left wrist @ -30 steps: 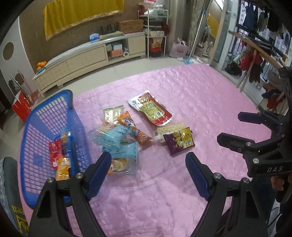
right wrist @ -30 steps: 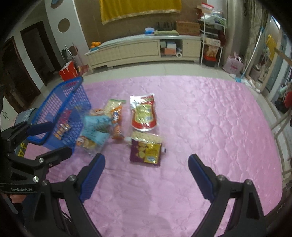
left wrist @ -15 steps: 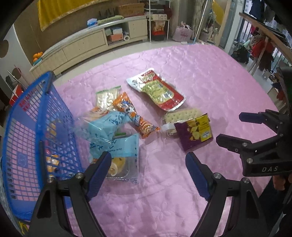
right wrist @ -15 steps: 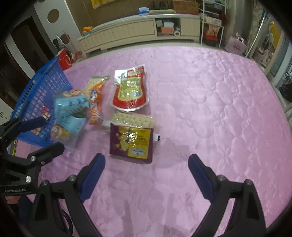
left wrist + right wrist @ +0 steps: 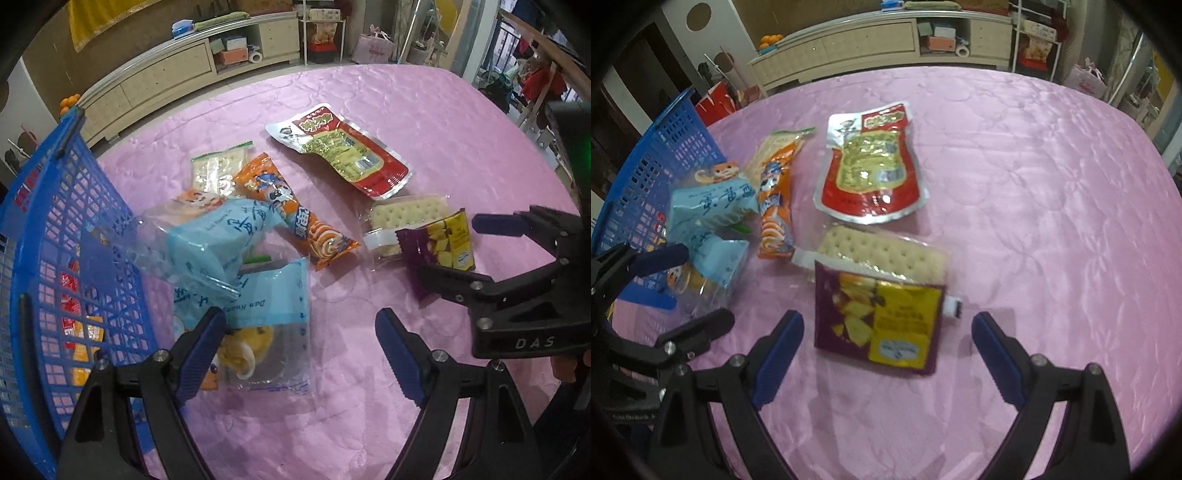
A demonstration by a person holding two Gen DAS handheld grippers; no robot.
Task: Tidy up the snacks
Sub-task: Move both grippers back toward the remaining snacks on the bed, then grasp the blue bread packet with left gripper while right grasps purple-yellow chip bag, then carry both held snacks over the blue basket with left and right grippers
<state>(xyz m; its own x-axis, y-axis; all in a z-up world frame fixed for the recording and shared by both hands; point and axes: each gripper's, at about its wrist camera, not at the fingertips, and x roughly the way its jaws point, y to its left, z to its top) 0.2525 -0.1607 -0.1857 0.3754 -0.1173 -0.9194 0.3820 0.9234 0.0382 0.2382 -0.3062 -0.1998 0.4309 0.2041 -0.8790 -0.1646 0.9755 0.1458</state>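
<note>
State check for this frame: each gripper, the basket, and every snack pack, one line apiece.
Left gripper: open, empty.
Right gripper: open, empty.
Basket: holds a few packs.
Purple pack: flat, partly on the cracker pack.
Cracker pack: flat, sealed.
Red pouch: flat on the cloth.
Orange pack: lying flat.
Blue bags: piled against the basket.

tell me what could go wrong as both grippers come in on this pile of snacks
The purple and yellow snack packet lies on top of the clear-wrapped cracker pack, so the open right gripper might pinch both, or drag the crackers along.

The open left gripper is over the clear and light-blue plastic bags, which overlap beside the blue plastic basket; slippery film may slide out, or one bag may pull the other.
</note>
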